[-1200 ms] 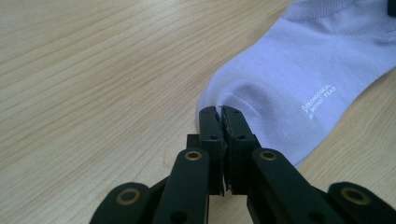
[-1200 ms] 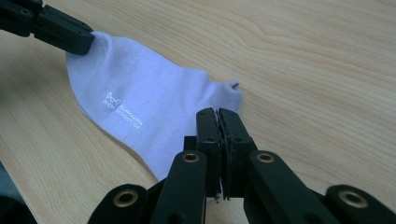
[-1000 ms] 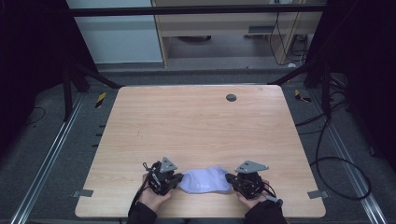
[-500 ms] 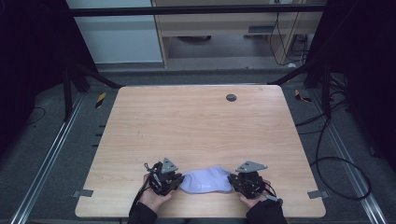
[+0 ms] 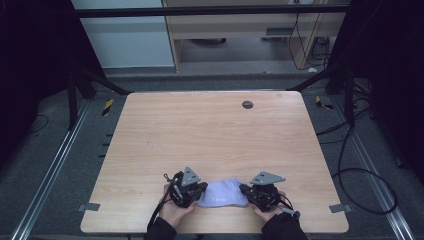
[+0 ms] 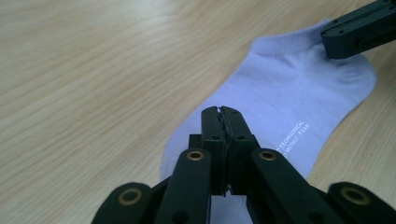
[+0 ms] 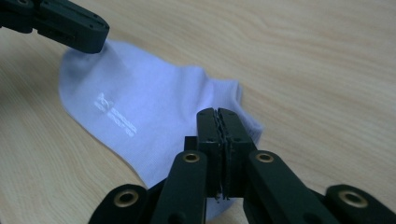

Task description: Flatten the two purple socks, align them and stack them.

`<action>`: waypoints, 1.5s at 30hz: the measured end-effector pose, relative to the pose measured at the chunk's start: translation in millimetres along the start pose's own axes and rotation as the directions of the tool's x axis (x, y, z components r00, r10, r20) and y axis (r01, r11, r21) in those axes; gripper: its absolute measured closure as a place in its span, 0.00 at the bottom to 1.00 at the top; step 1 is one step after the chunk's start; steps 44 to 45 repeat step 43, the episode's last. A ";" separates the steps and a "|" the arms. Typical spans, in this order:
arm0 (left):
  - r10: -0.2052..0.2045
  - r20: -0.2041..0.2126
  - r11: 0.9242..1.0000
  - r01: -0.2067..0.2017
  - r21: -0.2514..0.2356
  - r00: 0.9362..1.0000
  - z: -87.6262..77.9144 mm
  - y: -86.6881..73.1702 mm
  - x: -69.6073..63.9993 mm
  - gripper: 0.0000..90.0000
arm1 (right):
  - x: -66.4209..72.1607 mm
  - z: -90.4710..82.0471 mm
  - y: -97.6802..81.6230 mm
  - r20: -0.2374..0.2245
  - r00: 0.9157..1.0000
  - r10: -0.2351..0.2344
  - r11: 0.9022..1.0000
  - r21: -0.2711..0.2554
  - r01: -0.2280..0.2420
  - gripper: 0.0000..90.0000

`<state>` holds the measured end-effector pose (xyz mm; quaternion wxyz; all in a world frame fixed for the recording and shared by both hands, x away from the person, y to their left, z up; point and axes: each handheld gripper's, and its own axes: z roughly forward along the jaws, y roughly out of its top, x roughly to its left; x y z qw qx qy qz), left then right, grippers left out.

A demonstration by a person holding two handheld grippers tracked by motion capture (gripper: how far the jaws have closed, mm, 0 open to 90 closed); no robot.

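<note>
A pale lavender ankle sock (image 5: 220,193) lies flat on the wooden table (image 5: 210,140) near its front edge, with small white lettering on it (image 6: 289,98) (image 7: 140,107). My left gripper (image 5: 202,193) (image 6: 220,110) hovers over the sock's left end. Its jaws have just been closing and now stand pressed together, with no cloth showing between them. My right gripper (image 5: 244,190) (image 7: 217,112) is over the sock's right end, near the cuff. Its jaws have also just closed, pads together with nothing seen between them. Each gripper view shows the other gripper's black jaw at the sock's far end.
A dark round grommet (image 5: 247,104) sits near the table's far edge. Metal rails (image 5: 55,170) run along both sides of the table. Cables (image 5: 350,165) lie on the floor to the right. The person's hands (image 5: 172,212) come in over the front edge.
My left gripper has shifted a little to the right, toward the sock's left end. The right gripper and the sock have stayed in place.
</note>
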<state>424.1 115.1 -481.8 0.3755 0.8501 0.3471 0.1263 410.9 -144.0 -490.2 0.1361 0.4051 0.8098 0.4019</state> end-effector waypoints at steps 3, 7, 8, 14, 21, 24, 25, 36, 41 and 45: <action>0.009 0.006 0.999 -0.009 0.036 1.000 4.9 -3.8 -1.8 0.99 | -1.9 4.4 -2.7 -0.002 1.000 0.002 1.000 0.029 -0.002 1.00; 0.012 0.010 0.998 -0.012 0.054 1.000 4.2 -6.4 -2.3 0.99 | -2.8 6.1 -5.5 -0.004 1.000 0.007 0.999 0.053 -0.006 1.00; 0.014 0.011 0.998 -0.014 0.057 1.000 3.8 -6.7 -2.4 0.99 | -2.9 6.6 -6.4 -0.002 1.000 0.006 0.998 0.061 -0.006 1.00; 0.006 0.012 0.999 -0.007 0.039 1.000 0.2 -7.2 -1.6 0.97 | -3.1 5.1 -5.9 -0.013 1.000 0.011 0.999 0.051 -0.010 0.97; -0.012 -0.010 0.999 0.012 -0.037 1.000 -19.7 -4.6 10.9 0.86 | -12.7 -9.5 0.0 -0.003 1.000 0.029 0.998 -0.059 -0.030 0.86; -0.032 -0.029 0.998 0.030 -0.062 0.999 -28.4 -6.2 20.1 0.80 | -21.7 -14.9 -0.1 0.027 0.998 0.053 0.995 -0.089 -0.051 0.78; -0.039 -0.039 0.997 0.036 -0.072 0.998 -31.4 -7.0 23.7 0.77 | -25.0 -16.8 -0.4 0.036 0.997 0.064 0.994 -0.094 -0.060 0.75; -0.121 -0.102 0.984 0.105 -0.143 0.987 -54.9 -22.7 63.0 0.45 | -61.8 -30.3 -7.1 0.141 0.979 0.150 0.980 -0.152 -0.128 0.42; -0.148 -0.129 0.980 0.129 -0.150 0.980 -65.8 -33.0 79.7 0.38 | -76.5 -35.4 -12.4 0.172 0.969 0.176 0.975 -0.168 -0.147 0.31; -0.159 -0.144 0.978 0.136 -0.157 0.977 -70.7 -37.8 85.9 0.36 | -81.4 -37.4 -14.5 0.178 0.966 0.189 0.973 -0.168 -0.160 0.28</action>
